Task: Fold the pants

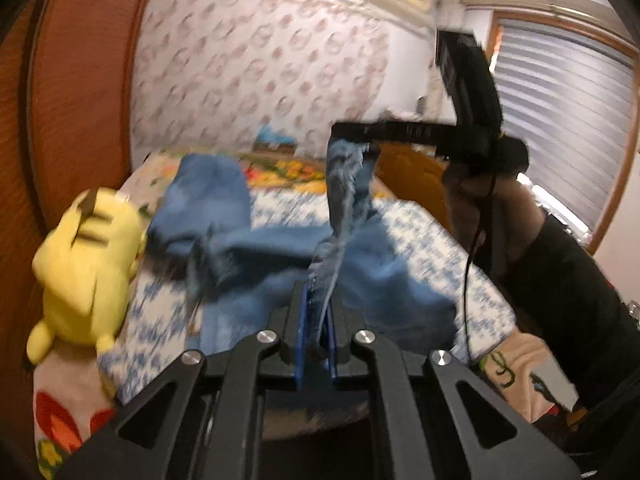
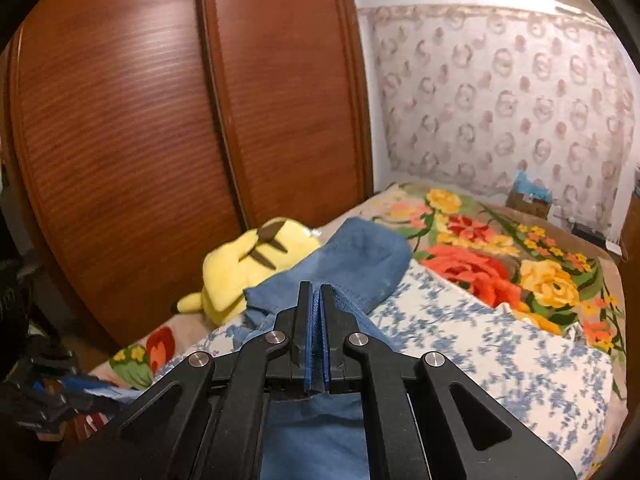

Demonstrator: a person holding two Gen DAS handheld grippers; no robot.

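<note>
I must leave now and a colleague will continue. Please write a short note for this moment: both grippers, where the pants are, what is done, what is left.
Left gripper: shut on the pants' frayed edge.
Right gripper: shut on the same edge further along, raised over the bed.
Pants: blue denim, stretched between the grippers; the rest lies rumpled on the floral bed cover beside the yellow plush toy.
Done: both holds taken, edge lifted.
Left: no finished fold shows yet; lay flat, fold, release.

Both grippers' fingers (image 1: 316, 312) (image 2: 316, 320) clamped together, raised.
</note>
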